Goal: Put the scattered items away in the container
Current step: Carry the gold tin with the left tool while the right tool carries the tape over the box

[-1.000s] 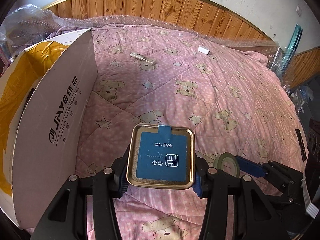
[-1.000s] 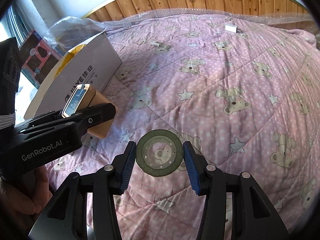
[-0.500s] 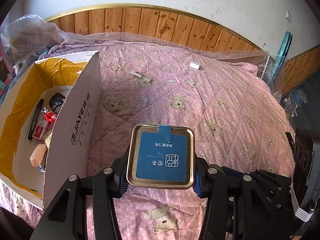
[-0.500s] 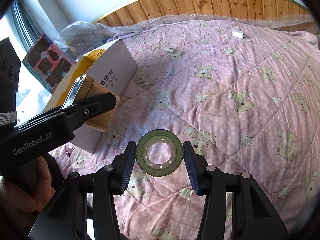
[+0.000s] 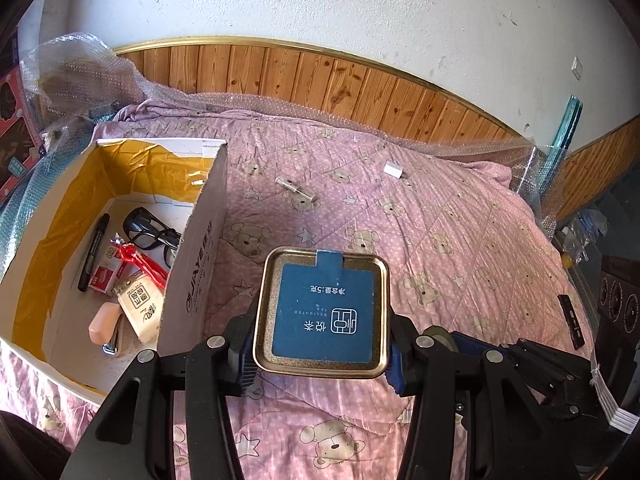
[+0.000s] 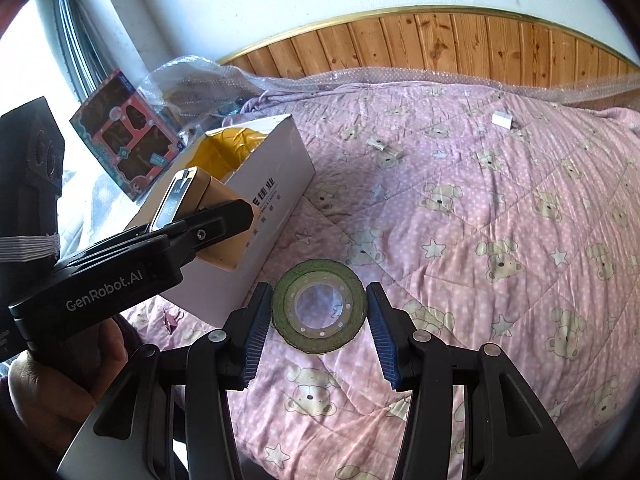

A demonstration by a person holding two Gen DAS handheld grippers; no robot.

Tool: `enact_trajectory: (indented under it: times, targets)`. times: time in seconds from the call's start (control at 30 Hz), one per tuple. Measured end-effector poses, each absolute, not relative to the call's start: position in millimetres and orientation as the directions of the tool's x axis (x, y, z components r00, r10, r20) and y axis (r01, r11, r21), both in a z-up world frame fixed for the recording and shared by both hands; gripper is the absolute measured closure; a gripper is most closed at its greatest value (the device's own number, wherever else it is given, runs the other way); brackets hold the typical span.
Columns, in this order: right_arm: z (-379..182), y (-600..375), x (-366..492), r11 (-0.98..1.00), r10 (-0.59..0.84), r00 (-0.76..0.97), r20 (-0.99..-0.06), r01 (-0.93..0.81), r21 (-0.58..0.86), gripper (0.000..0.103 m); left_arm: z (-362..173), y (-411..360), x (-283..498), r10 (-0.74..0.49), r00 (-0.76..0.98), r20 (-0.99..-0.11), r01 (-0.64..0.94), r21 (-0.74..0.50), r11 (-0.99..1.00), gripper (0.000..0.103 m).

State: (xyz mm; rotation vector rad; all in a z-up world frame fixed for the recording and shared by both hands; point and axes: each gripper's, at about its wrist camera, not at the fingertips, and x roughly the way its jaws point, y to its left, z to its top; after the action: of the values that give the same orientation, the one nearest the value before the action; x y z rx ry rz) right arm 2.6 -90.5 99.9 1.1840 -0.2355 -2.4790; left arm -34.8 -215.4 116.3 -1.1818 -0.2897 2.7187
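a: what is my left gripper [image 5: 322,342] holding?

b: i have it clamped on a gold tin [image 5: 323,315] with a blue label, one finger pressed to each side. the tin is in the air above the pink quilt [image 5: 440,216], just right of the cardboard box [image 5: 200,248].

a: and the right gripper [image 6: 319,334]?

b: i see a roll of green tape [image 6: 319,311] between its blue pads [image 6: 256,334], raised above the quilt. there is a thin gap on each side of the roll in this view, so i cannot tell whether the pads are pressing on it.

a: describe the box.

b: it is white outside and lined with yellow, open at the top, on the left of the bed. inside lie a black marker [image 5: 93,253], black glasses [image 5: 154,234], a red wrapped thing [image 5: 142,262], a tan packet [image 5: 140,308] and a peach-coloured block [image 5: 105,317].

a: what is loose on the quilt?

b: far off, near the wooden headboard [image 5: 320,76], a small clear tube [image 5: 295,190] and, further right, a small white block [image 5: 392,170]. both are well apart from the box. at the near right edge lies a thin black strip [image 5: 570,322].

a: can you see me?

b: only a hand [image 6: 60,392] at the left of the right camera's view, gripping the left tool's handle.
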Motion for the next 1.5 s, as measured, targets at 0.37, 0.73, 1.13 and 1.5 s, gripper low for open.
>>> enact_trajectory:
  times: [0.37, 0.73, 1.13, 1.5]
  targets:
    - [128.7, -117.6, -8.4, -0.905, -0.422, -0.59, -0.688, 0.321, 0.28, 0.053, 125.9, -248.4, -33.6, 0.206, -0.704, -0.68, -0.019, -0.272, -0.962, 0.052]
    - [158.1, -161.8, -19.6, -0.88, -0.459, -0.589, -0.665, 0.407, 0.247, 0.053, 143.2, -291.5, -27.2, 0.174, -0.746, -0.643, 0.038, -0.301, -0.953, 0.052]
    - [177.7, -208.6, -29.0, -0.849, -0.489, -0.579, -0.652, 0.488, 0.203, 0.053, 149.5, -338.2, -24.4, 0.118, -0.762, -0.637, 0.11, -0.306, -0.946, 0.052]
    - [183.0, -242.3, -39.3, -0.821, -0.511, -0.56, -0.652, 0.541, 0.179, 0.053, 147.1, -375.0, -27.9, 0.076, -0.762, -0.643, 0.169, -0.31, -0.935, 0.052]
